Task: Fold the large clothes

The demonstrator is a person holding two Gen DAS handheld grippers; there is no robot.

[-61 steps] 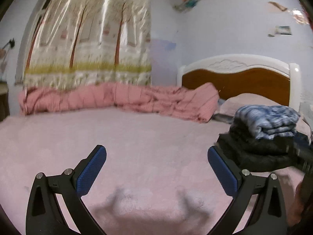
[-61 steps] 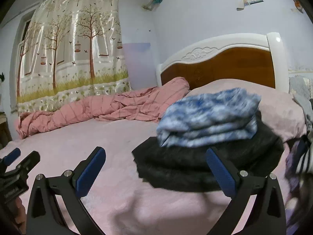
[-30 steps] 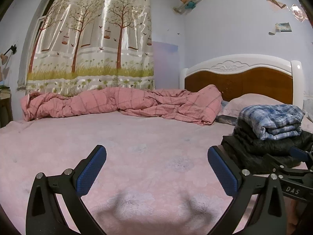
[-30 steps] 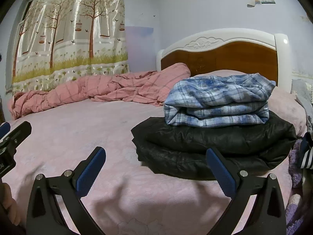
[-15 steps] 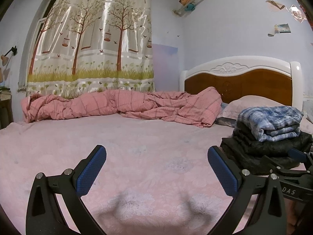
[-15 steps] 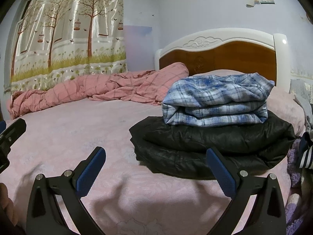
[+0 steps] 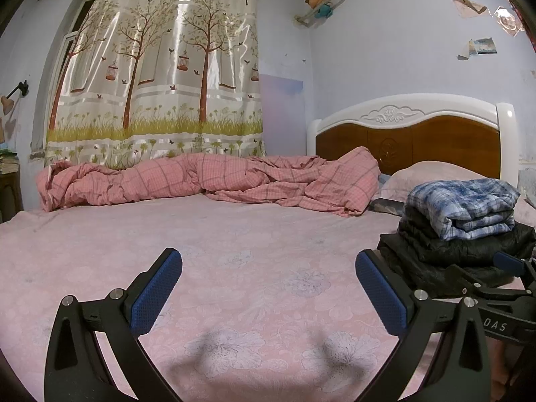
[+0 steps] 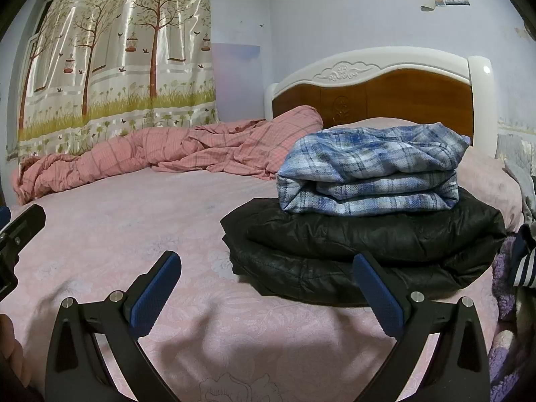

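Pale lilac walls [image 7: 385,50], tree-print curtain [image 7: 160,77] over what may be a window. Bed with pink floral sheet [image 7: 234,251], white-and-wood headboard [image 7: 412,134], crumpled pink checked quilt [image 7: 207,181] along the far edge.

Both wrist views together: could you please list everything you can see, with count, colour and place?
plaid shirt: one, blue and white, folded, on top of the black jacket
black jacket: one, folded, on the bed sheet at the right, near the headboard
quilt: one, pink checked, bunched along the far side of the bed
bed sheet: one, pink with flowers, covering the mattress
pillow: one, pink, behind the stack
headboard: one, white and brown wood
curtain: one, tree and birdcage print, far wall
loose clothes: several, striped and grey, right edge
left gripper: one, black with blue pads, open, empty
right gripper: one, same colours, open, empty
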